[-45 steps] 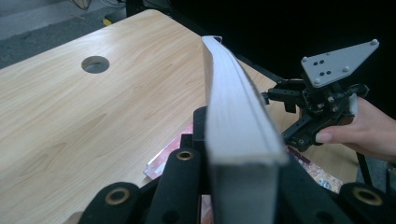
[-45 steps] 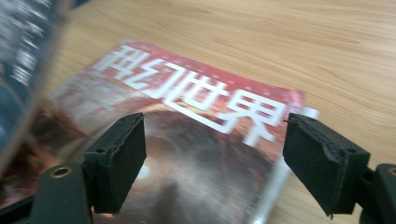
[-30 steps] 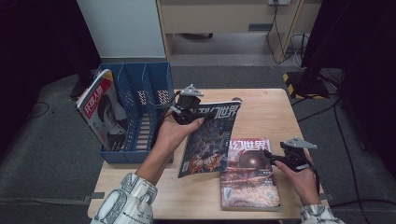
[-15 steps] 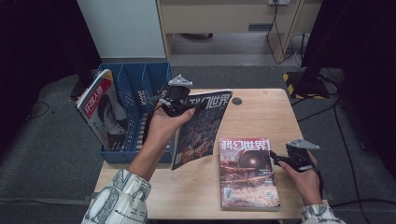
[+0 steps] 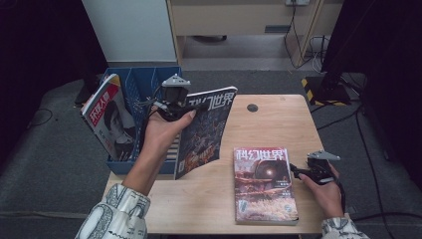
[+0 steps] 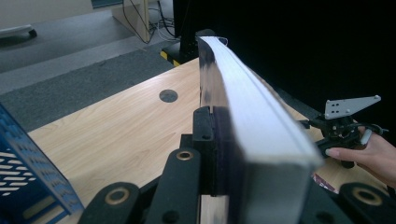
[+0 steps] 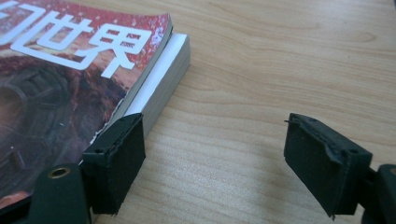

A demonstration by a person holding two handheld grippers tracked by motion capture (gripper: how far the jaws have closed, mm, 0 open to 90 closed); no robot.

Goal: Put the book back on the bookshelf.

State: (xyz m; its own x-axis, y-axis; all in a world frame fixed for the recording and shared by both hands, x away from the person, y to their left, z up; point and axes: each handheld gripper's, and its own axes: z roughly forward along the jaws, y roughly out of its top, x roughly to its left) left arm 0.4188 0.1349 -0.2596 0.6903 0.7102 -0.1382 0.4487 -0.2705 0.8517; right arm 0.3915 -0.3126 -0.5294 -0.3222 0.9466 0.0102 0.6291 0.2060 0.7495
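My left gripper (image 5: 171, 107) is shut on the top edge of a dark-covered magazine (image 5: 204, 134), which hangs tilted above the table's left side, right beside the blue file rack (image 5: 134, 84). In the left gripper view the magazine's white page edge (image 6: 254, 116) runs away from the jaws, clamped between the pads. A red-covered magazine (image 5: 263, 184) lies flat on the table at the front right. My right gripper (image 5: 296, 172) rests at its right edge, open, with bare wood between its pads (image 7: 116, 163). One pad sits against the red magazine (image 7: 70, 70).
The blue rack holds a red and white magazine (image 5: 107, 122) leaning in its left slot. The wooden table (image 5: 268, 124) has a round cable hole (image 5: 252, 107) at the back. Cabinets and cables stand beyond the table, with dark floor around it.
The left gripper has lifted the dark magazine off the table and carried it left toward the blue rack, tipping it more upright. The right hand has stayed by the red magazine.
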